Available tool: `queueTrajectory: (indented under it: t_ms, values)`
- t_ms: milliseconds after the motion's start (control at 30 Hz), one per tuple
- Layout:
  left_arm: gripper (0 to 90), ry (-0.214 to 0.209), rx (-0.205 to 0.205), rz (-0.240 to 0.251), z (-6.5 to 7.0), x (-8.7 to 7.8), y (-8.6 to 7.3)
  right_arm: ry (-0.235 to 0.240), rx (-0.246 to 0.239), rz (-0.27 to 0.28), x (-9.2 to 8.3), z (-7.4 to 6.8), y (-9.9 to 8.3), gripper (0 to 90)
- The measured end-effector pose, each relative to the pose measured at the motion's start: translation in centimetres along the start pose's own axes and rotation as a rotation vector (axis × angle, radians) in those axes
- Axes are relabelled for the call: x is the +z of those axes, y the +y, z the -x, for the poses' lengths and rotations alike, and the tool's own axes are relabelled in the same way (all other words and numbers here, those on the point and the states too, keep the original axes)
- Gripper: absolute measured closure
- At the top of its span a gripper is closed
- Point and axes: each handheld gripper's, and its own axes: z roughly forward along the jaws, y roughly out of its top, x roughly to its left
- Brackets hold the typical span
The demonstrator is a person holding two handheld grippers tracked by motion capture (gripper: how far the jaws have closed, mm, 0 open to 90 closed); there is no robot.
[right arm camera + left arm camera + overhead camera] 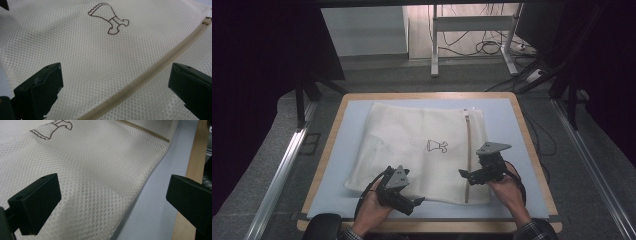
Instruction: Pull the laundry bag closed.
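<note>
— On the counter (332, 150), what lies there?
— A white mesh bag (412, 145), flat on the pale blue mat (507, 125), its near edge close to the person's side.
— Any marks on it?
— A zip (468, 150) runs front to back near its right edge, and a small dress outline (437, 145) sits mid-bag.
— And the left tool (414, 204)?
— Released, jaws wide apart, over the bag's near edge.
— The right tool (465, 175)?
— Also released, jaws spread, just above the mesh with the zip running between them.
</note>
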Motion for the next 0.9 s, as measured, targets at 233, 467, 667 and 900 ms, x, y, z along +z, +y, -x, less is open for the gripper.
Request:
queueTrajectory:
  t_ms: [233, 467, 667, 900]
  values:
    - [0.0, 0.013, -0.001, -0.004, -0.2, -0.2, -0.1, -0.001, -0.009, 0.005, -0.8, -0.7, -0.6, 0.0]
    - [0.0, 0.030, -0.009, 0.001, -0.6, -0.7, -0.3, -0.005, -0.012, 0.027, -2.0, -1.2, -1.2, 0.0]
    - [0.0, 0.047, -0.019, 0.006, -1.0, -1.5, -0.6, -0.006, -0.015, 0.038, -2.8, -1.8, -1.7, 0.0]
    - [0.0, 0.064, -0.025, 0.003, -1.4, -2.2, -0.9, -0.008, -0.012, 0.049, -3.8, -2.3, -2.3, 0.0]
